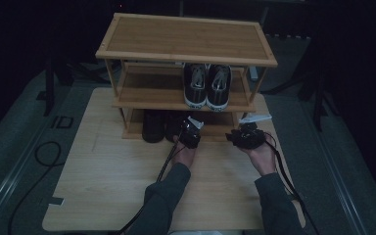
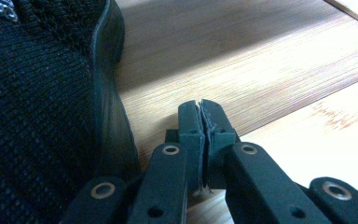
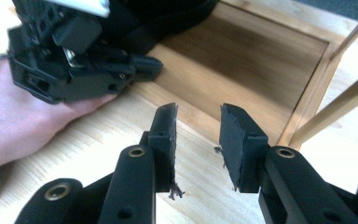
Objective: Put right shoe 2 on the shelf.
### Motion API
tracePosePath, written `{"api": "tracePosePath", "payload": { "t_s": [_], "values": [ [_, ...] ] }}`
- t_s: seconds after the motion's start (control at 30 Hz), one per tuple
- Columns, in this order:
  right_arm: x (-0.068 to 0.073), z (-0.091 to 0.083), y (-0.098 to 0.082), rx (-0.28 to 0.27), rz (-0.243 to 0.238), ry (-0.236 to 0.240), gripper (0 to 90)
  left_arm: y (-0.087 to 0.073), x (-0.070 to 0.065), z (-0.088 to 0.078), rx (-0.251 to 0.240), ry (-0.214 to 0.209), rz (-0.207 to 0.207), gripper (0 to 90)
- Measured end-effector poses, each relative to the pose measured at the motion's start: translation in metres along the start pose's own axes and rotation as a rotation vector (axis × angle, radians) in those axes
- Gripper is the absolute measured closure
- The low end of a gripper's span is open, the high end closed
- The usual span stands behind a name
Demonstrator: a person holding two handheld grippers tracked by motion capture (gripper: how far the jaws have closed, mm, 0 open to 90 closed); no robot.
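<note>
A three-tier wooden shoe rack [image 1: 186, 36] stands at the far side of the table [image 1: 117, 181]. Two black shoes [image 1: 154, 125] sit at the left of its bottom shelf. My left gripper [image 1: 187, 128] is at the front edge of that shelf, just right of the black shoe [image 2: 37, 116]. Its jaws are shut together with nothing between them [image 2: 200, 105]. My right gripper [image 1: 245, 132] hovers low at the right end of the bottom shelf [image 3: 242, 60]. Its jaws stand open and empty [image 3: 198, 112]. The left gripper [image 3: 74, 60] and its hand [image 3: 23, 126] appear in the right gripper view at upper left.
A pair of dark sneakers with white toe caps [image 1: 208, 85] rests on the middle shelf, heels forward. The top shelf is bare. A rack leg [image 3: 317, 98] rises just right of my right gripper. Cables [image 1: 49, 156] lie on the floor to the left.
</note>
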State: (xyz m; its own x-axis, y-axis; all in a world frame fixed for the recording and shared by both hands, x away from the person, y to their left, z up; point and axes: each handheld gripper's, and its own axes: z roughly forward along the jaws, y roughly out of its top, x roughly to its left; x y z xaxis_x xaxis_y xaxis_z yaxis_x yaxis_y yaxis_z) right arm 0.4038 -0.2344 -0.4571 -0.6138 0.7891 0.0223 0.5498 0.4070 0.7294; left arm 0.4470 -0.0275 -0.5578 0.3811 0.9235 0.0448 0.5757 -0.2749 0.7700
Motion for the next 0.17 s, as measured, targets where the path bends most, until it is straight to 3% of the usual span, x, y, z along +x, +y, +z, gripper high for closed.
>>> {"api": "tracePosePath", "payload": {
  "t_s": [0.17],
  "values": [
    [-0.0022, 0.0008, -0.0053, 0.009, 0.009, -0.010, 64.6, 0.0001, -0.0001, -0.0001, 0.001, 0.000, 0.001, 87.9]
  ]
}}
